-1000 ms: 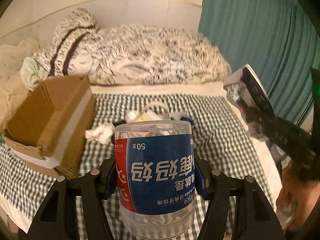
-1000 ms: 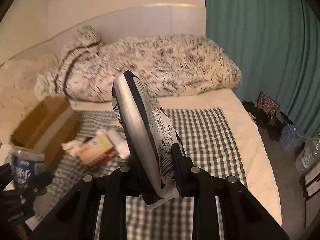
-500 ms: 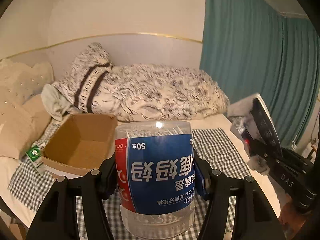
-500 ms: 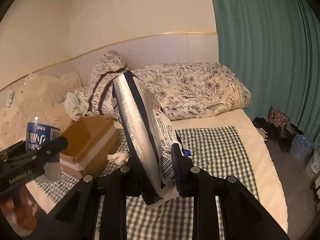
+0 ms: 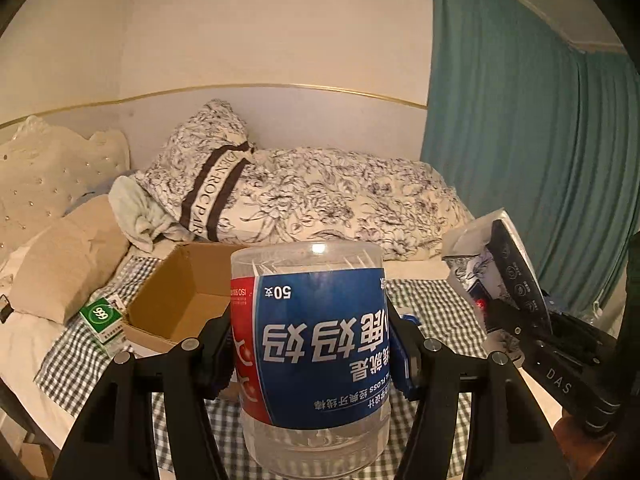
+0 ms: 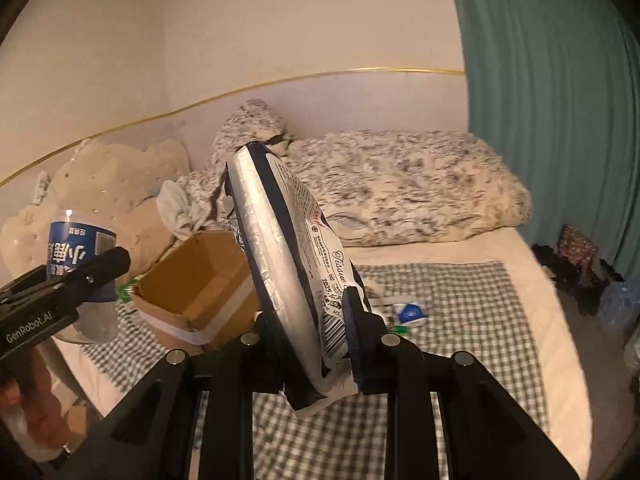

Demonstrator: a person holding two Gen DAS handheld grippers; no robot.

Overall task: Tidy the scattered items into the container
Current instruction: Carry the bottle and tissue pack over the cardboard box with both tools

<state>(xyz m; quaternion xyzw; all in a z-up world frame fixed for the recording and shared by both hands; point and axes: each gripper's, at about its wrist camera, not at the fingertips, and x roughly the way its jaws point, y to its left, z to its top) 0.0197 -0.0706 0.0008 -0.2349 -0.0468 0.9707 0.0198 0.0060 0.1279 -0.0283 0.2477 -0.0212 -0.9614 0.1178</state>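
Checked bedspread (image 5: 432,304), left view green box (image 5: 105,319), right view blue packet (image 6: 411,313)

You're facing a cream wall (image 5: 260,32) under warm, dim light, with a thin gold trim line (image 6: 320,76) curving across it. Teal curtains (image 5: 520,160) hang to your right. Below sits a bed (image 6: 540,280) with a checked blanket (image 6: 460,300) spread over a pale sheet. A floral duvet (image 5: 340,200) lies bunched along the wall, a tufted cream headboard (image 5: 44,176) stands at left, and a beige pillow (image 5: 60,256) sits beside it.
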